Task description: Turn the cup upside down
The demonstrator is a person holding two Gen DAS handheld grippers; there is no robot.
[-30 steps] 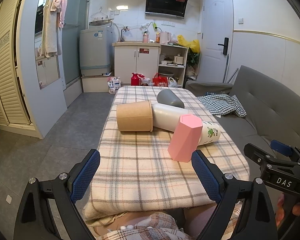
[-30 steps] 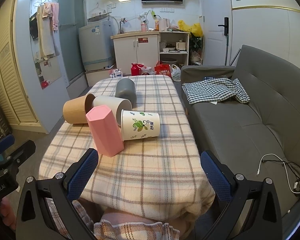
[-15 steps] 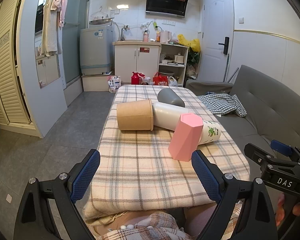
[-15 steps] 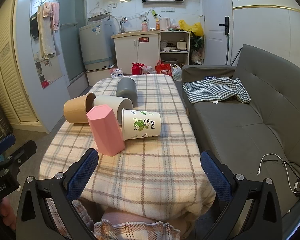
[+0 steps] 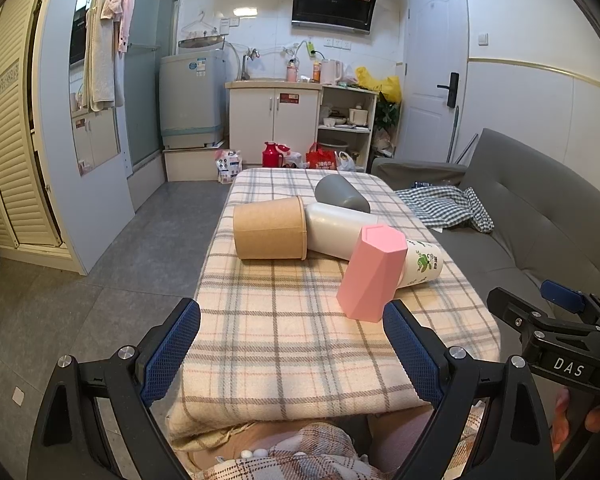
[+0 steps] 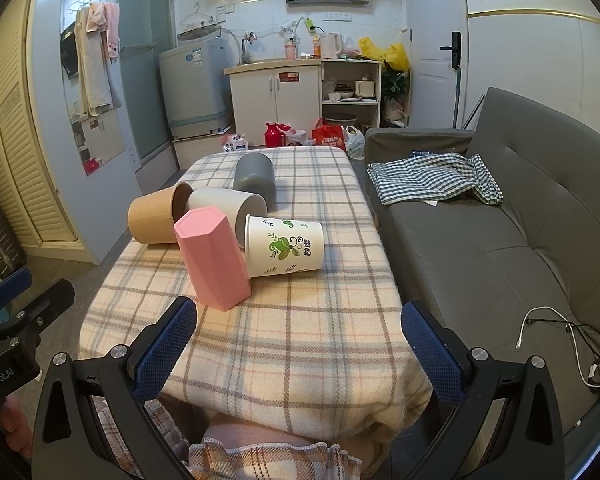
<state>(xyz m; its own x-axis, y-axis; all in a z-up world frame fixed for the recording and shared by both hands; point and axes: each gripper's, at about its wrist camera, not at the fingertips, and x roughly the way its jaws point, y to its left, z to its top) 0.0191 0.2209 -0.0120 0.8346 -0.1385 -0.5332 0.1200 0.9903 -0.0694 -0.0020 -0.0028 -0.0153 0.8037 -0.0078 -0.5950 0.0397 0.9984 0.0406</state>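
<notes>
Several cups sit on a plaid-covered table point(image 5: 284, 344) point(image 6: 300, 344). A pink faceted cup point(image 5: 372, 274) point(image 6: 214, 258) stands upside down, leaning. A brown paper cup point(image 5: 270, 233) point(image 6: 156, 220), a white cup point(image 5: 338, 232) point(image 6: 226, 204), a grey cup point(image 5: 340, 194) point(image 6: 255, 176) and a leaf-printed paper cup point(image 5: 422, 262) point(image 6: 286, 246) lie on their sides. My left gripper point(image 5: 292, 350) is open and empty at the table's near edge. My right gripper point(image 6: 298, 354) is open and empty there too, short of the cups.
A grey sofa point(image 6: 520, 220) with a checked cloth point(image 6: 432, 178) runs along the table's right side. A white cable point(image 6: 560, 340) lies on the sofa. Kitchen cabinets point(image 5: 276, 124) and a washing machine point(image 5: 192, 104) stand at the back. A white panel with a mirror point(image 5: 84, 128) stands to the left.
</notes>
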